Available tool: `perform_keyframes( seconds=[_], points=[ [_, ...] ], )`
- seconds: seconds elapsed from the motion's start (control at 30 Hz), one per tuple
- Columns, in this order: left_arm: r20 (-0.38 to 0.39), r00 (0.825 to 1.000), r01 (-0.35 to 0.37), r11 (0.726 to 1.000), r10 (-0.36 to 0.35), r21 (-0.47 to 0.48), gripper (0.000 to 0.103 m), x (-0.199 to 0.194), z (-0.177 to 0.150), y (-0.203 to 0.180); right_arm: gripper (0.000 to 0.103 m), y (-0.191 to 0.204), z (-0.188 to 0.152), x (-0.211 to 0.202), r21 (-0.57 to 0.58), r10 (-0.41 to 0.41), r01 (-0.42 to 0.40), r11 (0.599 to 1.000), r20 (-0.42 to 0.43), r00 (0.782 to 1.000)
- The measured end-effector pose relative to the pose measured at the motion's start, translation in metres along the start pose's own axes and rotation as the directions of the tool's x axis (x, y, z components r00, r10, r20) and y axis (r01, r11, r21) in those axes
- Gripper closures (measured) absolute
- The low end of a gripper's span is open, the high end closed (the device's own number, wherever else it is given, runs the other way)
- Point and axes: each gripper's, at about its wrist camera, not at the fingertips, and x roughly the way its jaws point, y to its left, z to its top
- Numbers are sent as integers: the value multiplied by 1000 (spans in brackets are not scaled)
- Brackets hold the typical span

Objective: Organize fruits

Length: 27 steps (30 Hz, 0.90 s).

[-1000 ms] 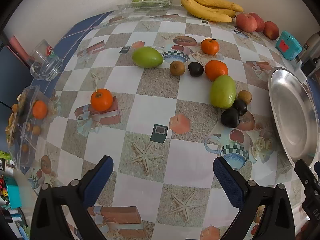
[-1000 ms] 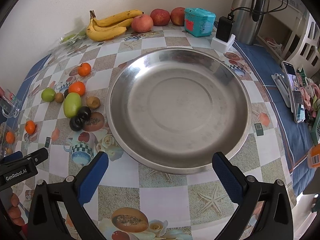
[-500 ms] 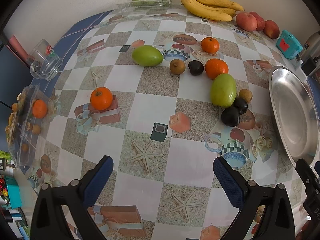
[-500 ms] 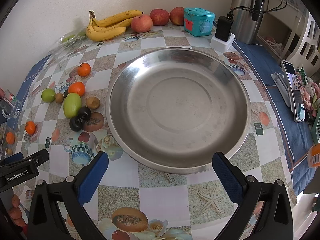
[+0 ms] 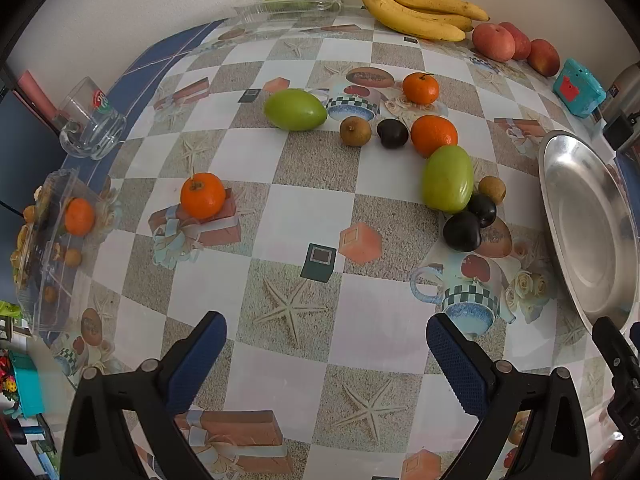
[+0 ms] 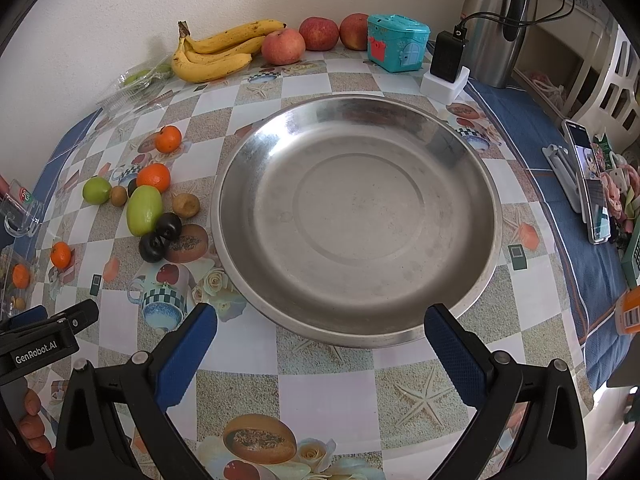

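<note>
Bare tablecloth (image 5: 304, 216) is seen ahead of the left gripper (image 5: 326, 344), jaws spread wide, nothing held. An orange (image 5: 202, 195) lies well ahead-left, a fruit cluster (image 5: 447, 178) ahead-right beside the metal plate (image 5: 560, 184). The right gripper (image 6: 320, 334), also spread and empty, is held over the plate's near rim, possibly not touching.

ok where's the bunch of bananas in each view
Left wrist view: bunch of bananas at the top, right of centre, against the wall.
Right wrist view: bunch of bananas upper left, against the wall.
Shared landmark: the red apples lying just right of it in both.
</note>
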Motion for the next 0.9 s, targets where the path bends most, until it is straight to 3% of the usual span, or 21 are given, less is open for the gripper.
perform_keyframes(
  seconds=[0.47, 0.63, 0.73, 0.8, 0.9],
  points=[
    [6, 1000, -4, 1000, 4, 0, 1, -1, 1, 0, 0, 0, 1, 0, 3, -1, 1, 1000, -2, 1000],
    [25, 1000, 0, 1000, 0, -13, 1, -9, 15, -5, 0, 4, 7, -1, -8, 6, -6, 1000, 23, 1000],
    [5, 999, -33, 999, 33, 25, 1, -7, 37, -18, 0, 12, 24, 7, -22, 8, -7, 1000, 7, 1000],
    [33, 997, -67, 996, 65, 50, 1, -7, 53, -26, 0, 14, 42, 11, -8, 9, -9, 1000, 0, 1000],
    [16, 994, -104, 992, 103, 67, 1, 3, 71, -32, 0, 19, 74, 12, -10, 15, -14, 1000, 35, 999]
  ],
)
